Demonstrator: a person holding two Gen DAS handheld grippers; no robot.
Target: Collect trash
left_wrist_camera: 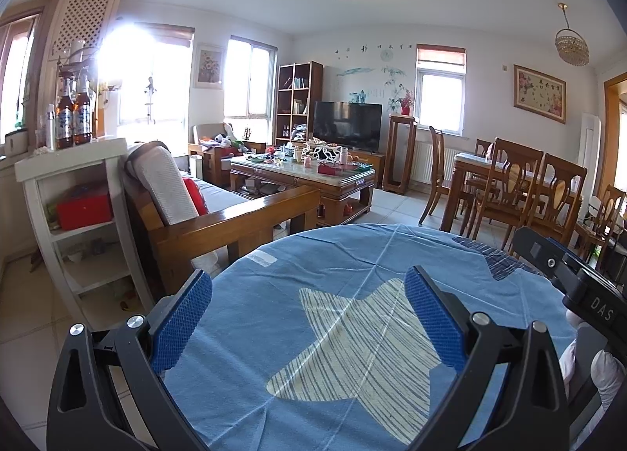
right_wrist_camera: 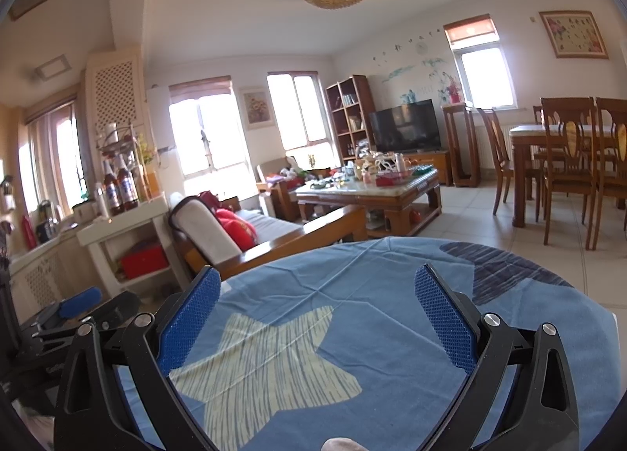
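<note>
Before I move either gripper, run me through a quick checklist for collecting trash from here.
1. Left gripper open and empty: ok.
2. Right gripper open and empty: ok.
3. Trash on the blue tablecloth within reach: not ok, none visible.
4. Trash bin located: cannot tell, none in view.
5. Cluttered coffee table may hold trash: cannot tell, items too small.
6. Grippers apart from each other: ok, right gripper sits off to the left gripper's side.

I see a blue tablecloth (left_wrist_camera: 352, 255) with a pale star, a wooden sofa (left_wrist_camera: 219, 211), a cluttered coffee table (left_wrist_camera: 301, 172), a television (left_wrist_camera: 347, 125) and dining chairs (left_wrist_camera: 509, 184) beyond
</note>
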